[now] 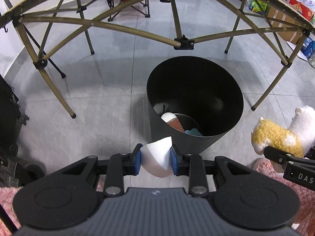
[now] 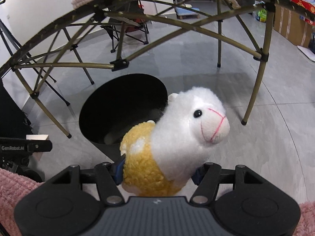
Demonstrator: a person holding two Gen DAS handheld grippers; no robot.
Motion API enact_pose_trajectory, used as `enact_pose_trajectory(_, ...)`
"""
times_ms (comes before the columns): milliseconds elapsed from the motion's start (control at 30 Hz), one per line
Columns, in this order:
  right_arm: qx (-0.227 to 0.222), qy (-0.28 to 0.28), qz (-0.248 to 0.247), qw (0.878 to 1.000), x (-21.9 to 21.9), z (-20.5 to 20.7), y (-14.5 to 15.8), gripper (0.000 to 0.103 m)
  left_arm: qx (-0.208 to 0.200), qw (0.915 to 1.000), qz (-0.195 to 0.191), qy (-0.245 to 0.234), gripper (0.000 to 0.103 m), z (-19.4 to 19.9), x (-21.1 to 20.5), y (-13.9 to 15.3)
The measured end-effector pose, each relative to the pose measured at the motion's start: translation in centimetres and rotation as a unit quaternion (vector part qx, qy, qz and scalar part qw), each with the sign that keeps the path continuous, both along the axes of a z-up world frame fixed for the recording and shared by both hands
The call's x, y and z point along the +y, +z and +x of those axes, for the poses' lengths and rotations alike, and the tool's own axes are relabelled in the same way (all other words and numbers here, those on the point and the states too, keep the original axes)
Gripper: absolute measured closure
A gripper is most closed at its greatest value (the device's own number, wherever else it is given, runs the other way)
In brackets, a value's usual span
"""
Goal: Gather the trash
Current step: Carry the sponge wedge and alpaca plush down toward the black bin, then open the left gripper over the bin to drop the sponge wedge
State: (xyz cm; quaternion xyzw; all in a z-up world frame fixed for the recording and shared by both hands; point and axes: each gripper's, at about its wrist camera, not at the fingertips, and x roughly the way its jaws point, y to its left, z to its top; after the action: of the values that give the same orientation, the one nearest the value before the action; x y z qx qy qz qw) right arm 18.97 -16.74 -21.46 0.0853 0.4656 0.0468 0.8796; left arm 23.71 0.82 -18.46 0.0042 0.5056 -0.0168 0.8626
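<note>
1. The left tongs [image 1: 155,160] are clamped on a white paper cup [image 1: 157,157]. The cup's lower part runs down behind the tongs' body, so its full shape is hidden.
2. The right tongs [image 2: 157,170] grip a plush alpaca [image 2: 177,137] by its yellow woolly body; the right blue pad is almost wholly covered by the toy. In the left wrist view the alpaca [image 1: 283,135] is cut off at the right edge.
3. Pink fluffy fabric [image 2: 13,184] fills the lower corners of both views; what it belongs to cannot be told.
4. Just beyond both tongs a black trash bin [image 1: 196,137] stands on the grey tiled floor [image 1: 88,118]. The cup is held near its front rim, outside it. The alpaca is in front of the bin's right side and hides part of its opening.
5. Inside the bin lie a white rounded piece [image 1: 168,117], something reddish-brown and something blue, all partly hidden by the bin's wall and hard to identify.
6. Past the bin, the folding counter [image 1: 183,43] shows only its olive crossed legs and underside edge.
7. Farther off, a folding chair [image 2: 130,29] and cardboard boxes [image 2: 291,27] are small and distorted.
</note>
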Motion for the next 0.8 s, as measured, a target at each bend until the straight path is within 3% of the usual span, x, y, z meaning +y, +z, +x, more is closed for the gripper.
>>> enact_pose_trajectory(367, 0.03, -0.024, -0.001, 0.999, -1.0, 1.4, -2.0, 0.041, 0.025, 0.9996, -0.008, 0.011, 0.073, 2.5, -0.8, -0.6)
enact_pose_trajectory(800, 0.028, -0.068, -0.012, 0.997, -3.3, 3.6, -2.4, 0.041, 0.023, 0.9994, -0.025, -0.002, 0.073, 6.3, -4.1, -0.2)
